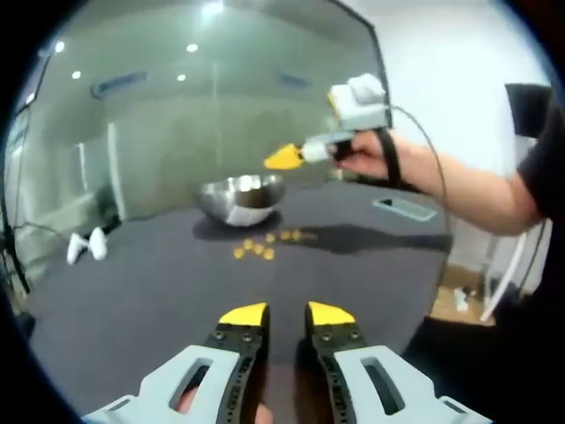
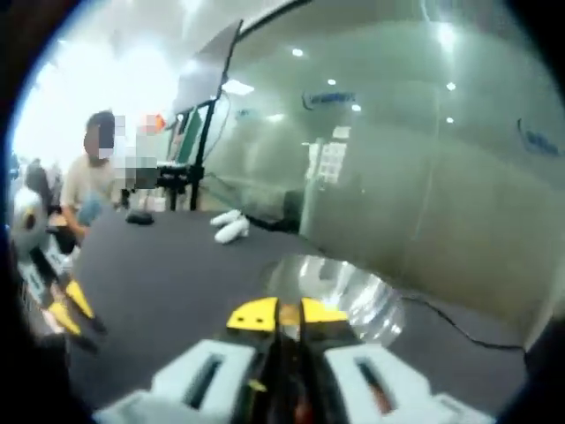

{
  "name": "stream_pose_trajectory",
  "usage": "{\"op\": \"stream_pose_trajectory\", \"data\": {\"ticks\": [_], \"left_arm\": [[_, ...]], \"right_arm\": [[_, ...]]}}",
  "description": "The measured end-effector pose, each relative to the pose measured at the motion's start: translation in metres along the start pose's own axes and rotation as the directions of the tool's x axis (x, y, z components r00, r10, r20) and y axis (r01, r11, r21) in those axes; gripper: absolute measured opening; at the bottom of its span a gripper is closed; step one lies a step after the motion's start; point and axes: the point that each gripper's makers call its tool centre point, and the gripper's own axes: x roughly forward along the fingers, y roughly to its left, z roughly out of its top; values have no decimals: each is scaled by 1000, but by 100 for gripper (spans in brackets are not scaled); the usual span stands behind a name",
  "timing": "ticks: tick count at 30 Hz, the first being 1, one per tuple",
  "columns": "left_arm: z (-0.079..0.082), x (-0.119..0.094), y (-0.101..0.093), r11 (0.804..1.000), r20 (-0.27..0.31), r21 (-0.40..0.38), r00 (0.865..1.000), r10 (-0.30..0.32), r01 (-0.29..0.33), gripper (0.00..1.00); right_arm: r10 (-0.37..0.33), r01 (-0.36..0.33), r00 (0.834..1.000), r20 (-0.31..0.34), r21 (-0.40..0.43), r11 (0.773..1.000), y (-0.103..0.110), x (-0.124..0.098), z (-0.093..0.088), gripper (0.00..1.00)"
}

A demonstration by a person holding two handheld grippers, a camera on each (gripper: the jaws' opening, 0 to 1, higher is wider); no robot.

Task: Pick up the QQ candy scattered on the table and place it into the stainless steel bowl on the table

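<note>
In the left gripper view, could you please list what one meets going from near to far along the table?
Left gripper → scattered candies → steel bowl.

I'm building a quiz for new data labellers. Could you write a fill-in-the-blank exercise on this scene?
1. The small yellow candies lie scattered on the dark ____.
2. The right gripper hovers above the shiny stainless steel ____.
3. The jaws of the left gripper stand ____, nothing between them.
4. The tips of both grippers are coloured ____.

Missing words: table; bowl; open; yellow
</note>
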Motion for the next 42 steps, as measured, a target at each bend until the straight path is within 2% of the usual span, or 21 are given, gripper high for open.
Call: {"op": "stream_pose_trajectory", "data": {"ticks": [3,6,8,11,12,13,14,15,16,18,21,23,26,27,32,33,36,38,40,41,42], "left_arm": [[-1,0,0,1000,-2,6,1000,0,0,19],[-1,0,-1,1000,2,-3,1000,-1,1,19],[-1,0,-2,1000,2,-7,1000,-4,4,19],[10,-4,-10,998,51,-40,997,-49,51,19],[10,-5,-10,999,46,-28,998,-42,43,19],[9,-6,-4,999,25,31,1000,-12,11,19],[6,-6,-2,999,5,49,1000,2,-3,20],[6,-4,-3,999,8,33,1000,-5,5,20],[7,-5,-3,1000,12,21,1000,-11,11,20],[9,-5,-6,999,32,-22,999,-35,35,20],[13,-8,-9,999,44,11,998,-47,47,20],[16,-9,-8,999,53,13,998,-42,42,21],[18,-9,-3,1000,60,-6,998,-30,30,22],[17,-9,-2,1000,55,-9,998,-27,28,22],[15,-8,1,1000,43,-11,999,-12,13,25],[15,-8,1,1000,45,-21,999,-12,13,26],[22,-9,-5,999,74,-22,997,-37,39,32],[21,-8,-5,999,77,-27,996,-35,37,32],[19,-6,-2,999,66,-24,998,-24,25,32],[18,-6,0,999,61,-26,998,-20,22,33],[18,-6,1,999,60,-27,998,-19,21,34]], "right_arm": [[-34,34,999,-14,29,999,-5,3,-4,10],[-47,46,998,-34,-25,999,-13,16,-6,10],[-55,54,998,-42,-30,998,-13,19,-8,10],[-75,74,996,-43,-18,997,-18,23,-7,10],[-129,130,990,-64,18,991,-31,24,-10,12],[-163,162,984,-76,-16,987,-38,23,-11,15],[-165,163,985,-55,-47,986,-39,22,-9,18],[-166,165,985,-52,-30,986,-39,22,-9,26],[-136,136,989,-52,6,991,-35,21,-9,29],[-123,125,991,-50,39,991,-34,19,-9,24],[-135,137,990,-51,32,990,-37,16,-10,27],[-132,135,990,-51,54,989,-34,9,-11,28],[-130,133,988,-79,40,990,-32,6,-15,33],[-106,108,991,-80,20,994,-28,5,-15,33],[-94,100,992,-85,71,992,-30,-4,-16,37],[-69,77,994,-81,103,992,-24,-8,-14,37],[-56,59,997,-44,57,997,-18,-20,-2,39],[-42,44,998,-38,65,997,-14,-27,-1,39],[-14,18,999,-30,119,993,-10,-35,-3,40],[-27,32,999,-31,154,988,-10,-39,-5,42],[-22,22,1000,-3,160,987,-7,-47,-5,41]]}}
